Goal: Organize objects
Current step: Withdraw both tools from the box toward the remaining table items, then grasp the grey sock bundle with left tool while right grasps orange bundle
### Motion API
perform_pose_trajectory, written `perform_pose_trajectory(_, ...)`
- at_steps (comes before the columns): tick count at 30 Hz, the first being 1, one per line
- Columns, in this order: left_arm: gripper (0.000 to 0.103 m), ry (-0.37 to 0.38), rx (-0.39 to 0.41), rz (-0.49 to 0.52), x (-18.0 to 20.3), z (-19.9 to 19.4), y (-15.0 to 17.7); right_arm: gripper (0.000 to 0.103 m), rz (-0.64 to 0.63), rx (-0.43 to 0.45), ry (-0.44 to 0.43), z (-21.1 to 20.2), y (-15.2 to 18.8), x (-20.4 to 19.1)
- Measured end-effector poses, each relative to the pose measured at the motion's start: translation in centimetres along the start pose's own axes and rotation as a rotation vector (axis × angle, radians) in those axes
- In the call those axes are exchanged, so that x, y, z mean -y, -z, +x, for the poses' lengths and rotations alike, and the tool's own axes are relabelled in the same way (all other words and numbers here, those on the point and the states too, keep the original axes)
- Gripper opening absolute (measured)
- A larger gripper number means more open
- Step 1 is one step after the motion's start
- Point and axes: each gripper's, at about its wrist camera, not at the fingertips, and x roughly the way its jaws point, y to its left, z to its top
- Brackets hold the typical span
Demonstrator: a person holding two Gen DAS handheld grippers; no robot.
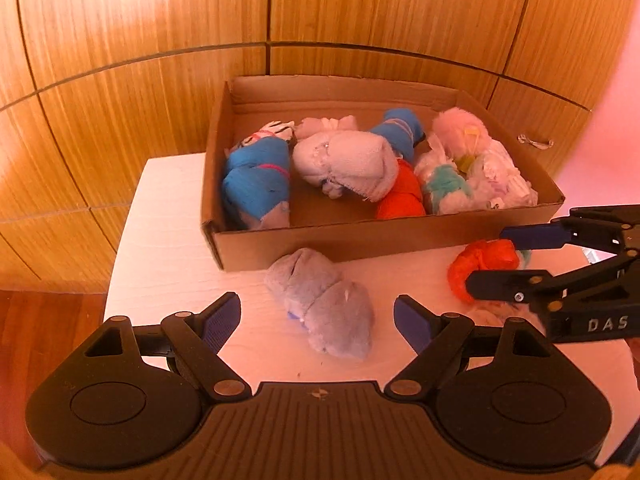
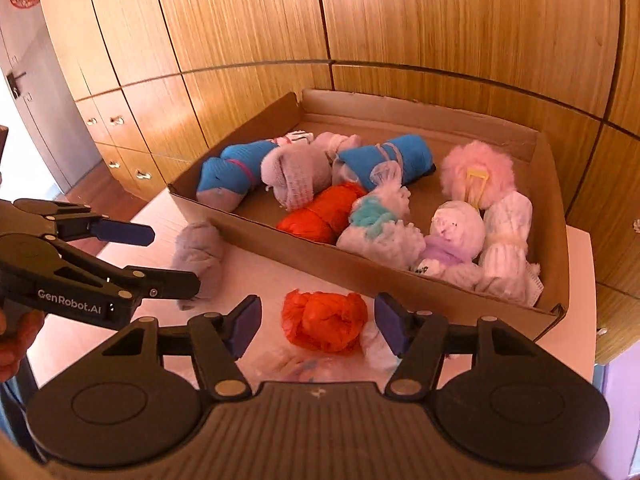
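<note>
A grey rolled sock [image 1: 324, 304] lies on the white table [image 1: 168, 240] in front of a cardboard box [image 1: 360, 236]. My left gripper [image 1: 316, 316] is open, one finger on each side of the roll and neither touching it. An orange rolled sock [image 2: 324, 320] lies further right on the table [image 2: 260, 276]. It sits between the fingers of my right gripper [image 2: 319, 320], which is open with small gaps at both pads. In the other views I see the right gripper [image 1: 485, 258] around the orange roll [image 1: 484, 264] and the left gripper [image 2: 176, 257] at the grey roll [image 2: 200, 256].
The box [image 2: 320, 260] holds several rolled socks: blue, white, orange, fluffy pink. Pale bundles [image 2: 376, 348] lie on the table under the right gripper. Wooden cabinet fronts [image 1: 120, 80] stand close behind, with drawer handles [image 2: 116, 120]. A hand [image 2: 12, 340] holds the left gripper.
</note>
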Motion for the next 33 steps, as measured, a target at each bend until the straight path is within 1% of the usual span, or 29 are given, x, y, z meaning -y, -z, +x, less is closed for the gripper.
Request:
perform_pose_trajectory(2,0.087,-0.014,-0.002,0.004,0.2,0.7,0.0,0.053,-0.019,-0.008,0.013,0.4,0.1,-0.3)
perform_pose_trajectory(4,0.086,-0.002,-0.007,-0.014,0.2,1.2,0.1,0.050,-0.033,-0.016,0.017,0.5,0.4,-0.5)
perform_pose_trajectory(5,0.082,-0.004,-0.010,-0.015,0.1,1.4,0.1,0.046,-0.038,-0.019,0.023,0.6,0.6,-0.6)
perform_pose_trajectory(6,0.075,-0.008,-0.014,-0.013,0.1,1.6,0.2,0.043,-0.039,-0.019,0.029,0.6,0.7,-0.5)
perform_pose_trajectory(7,0.071,-0.005,-0.019,-0.011,0.0,1.8,0.4,0.041,-0.038,-0.022,0.028,0.6,0.9,-0.5)
perform_pose_trajectory(8,0.065,0.007,-0.023,-0.012,-0.2,1.8,0.5,0.040,-0.037,-0.022,0.022,0.6,1.0,-0.5)
perform_pose_trajectory(12,0.061,0.017,-0.015,-0.029,-0.5,1.6,0.7,0.039,-0.038,-0.020,0.013,0.5,1.1,-0.5)
perform_pose_trajectory(15,0.058,0.019,-0.008,-0.017,-0.2,1.4,0.8,0.038,-0.038,-0.022,0.012,0.6,1.0,-0.7)
perform_pose_trajectory(21,0.055,0.017,0.001,-0.017,-0.8,0.6,0.9,0.037,-0.035,-0.014,0.004,0.1,0.7,-0.7)
perform_pose_trajectory(26,0.055,0.033,0.006,0.004,-1.2,-1.4,0.8,0.036,-0.034,0.016,-0.008,-1.6,0.1,-0.8)
perform_pose_trajectory(29,0.055,0.036,0.027,0.036,-1.3,-3.1,-0.1,0.036,-0.046,0.035,-0.006,-2.9,-0.7,-0.8)
perform_pose_trajectory(33,0.055,0.049,0.056,0.072,-1.8,-5.1,-2.5,0.036,-0.050,0.062,-0.003,-4.5,-2.4,-0.3)
